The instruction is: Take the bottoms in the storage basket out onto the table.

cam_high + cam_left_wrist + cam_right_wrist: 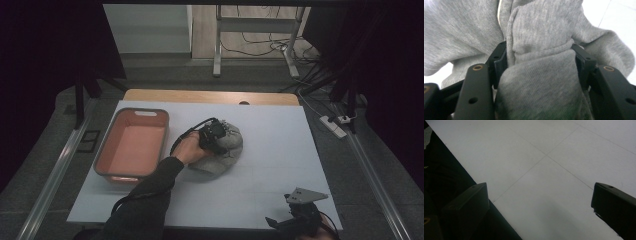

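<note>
Sweatshirt (541,82) fold, clamped in your left gripper (540,58) fingers, may slip; right gripper (539,202) fingers gape idle.

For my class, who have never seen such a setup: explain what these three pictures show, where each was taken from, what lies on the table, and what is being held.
No robot here: a person holds a two-jaw gripper in each hand. The high view looks down from above the white table. On it lie a bunched grey garment and, to its left, an empty orange basin. The left gripper is at the garment; the right gripper sits at the near right edge. The other two pictures come from cameras riding on the grippers. The left gripper view shows its black jaws clamped around a thick fold of the grey knit. The right gripper view shows its jaws spread wide over bare table, holding nothing.
</note>
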### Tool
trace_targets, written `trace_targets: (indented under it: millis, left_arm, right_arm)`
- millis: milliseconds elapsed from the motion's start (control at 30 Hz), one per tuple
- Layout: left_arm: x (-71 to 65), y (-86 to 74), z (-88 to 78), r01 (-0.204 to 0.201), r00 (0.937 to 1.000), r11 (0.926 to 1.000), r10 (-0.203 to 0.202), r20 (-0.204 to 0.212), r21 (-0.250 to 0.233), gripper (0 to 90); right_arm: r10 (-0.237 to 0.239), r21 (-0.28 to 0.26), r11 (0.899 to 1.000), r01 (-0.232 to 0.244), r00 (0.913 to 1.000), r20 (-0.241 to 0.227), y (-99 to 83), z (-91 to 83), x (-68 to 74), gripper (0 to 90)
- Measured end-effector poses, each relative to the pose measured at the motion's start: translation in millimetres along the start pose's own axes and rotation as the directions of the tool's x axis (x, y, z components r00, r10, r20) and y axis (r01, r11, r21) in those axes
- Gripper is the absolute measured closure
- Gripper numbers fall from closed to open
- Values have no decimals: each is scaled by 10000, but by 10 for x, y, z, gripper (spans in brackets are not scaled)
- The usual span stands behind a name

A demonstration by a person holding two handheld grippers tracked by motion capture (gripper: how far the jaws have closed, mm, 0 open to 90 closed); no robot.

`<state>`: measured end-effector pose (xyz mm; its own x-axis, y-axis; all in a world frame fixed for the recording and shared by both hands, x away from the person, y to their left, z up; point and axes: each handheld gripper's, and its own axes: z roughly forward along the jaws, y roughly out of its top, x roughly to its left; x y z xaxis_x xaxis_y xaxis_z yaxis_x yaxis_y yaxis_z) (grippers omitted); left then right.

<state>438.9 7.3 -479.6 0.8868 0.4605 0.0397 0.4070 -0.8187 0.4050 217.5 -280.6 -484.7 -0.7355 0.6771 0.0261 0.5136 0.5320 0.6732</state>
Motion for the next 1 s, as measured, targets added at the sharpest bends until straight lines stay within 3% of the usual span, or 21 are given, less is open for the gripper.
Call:
trace_targets:
  millis: [100,267,700,1000]
  left_arm:
    - [27,-40,105,184,9997,9996,-187,170,210,394]
    - [92,-102,138,622,9962,9980,-611,627,-147,378]
    - [82,-83,138,639,9960,9976,-622,637,-250,272]
    - [96,-80,119,1006,9920,9937,-965,813,-490,154]
  right_arm:
    - [-25,7,10000,25,10000,12,0,1,2,15]
    - [-36,16,10000,36,10000,18,-1,3,3,15]
    - [-90,120,9999,89,10000,22,2,6,7,15]
    - [-85,114,9999,85,10000,-3,2,8,10,15]
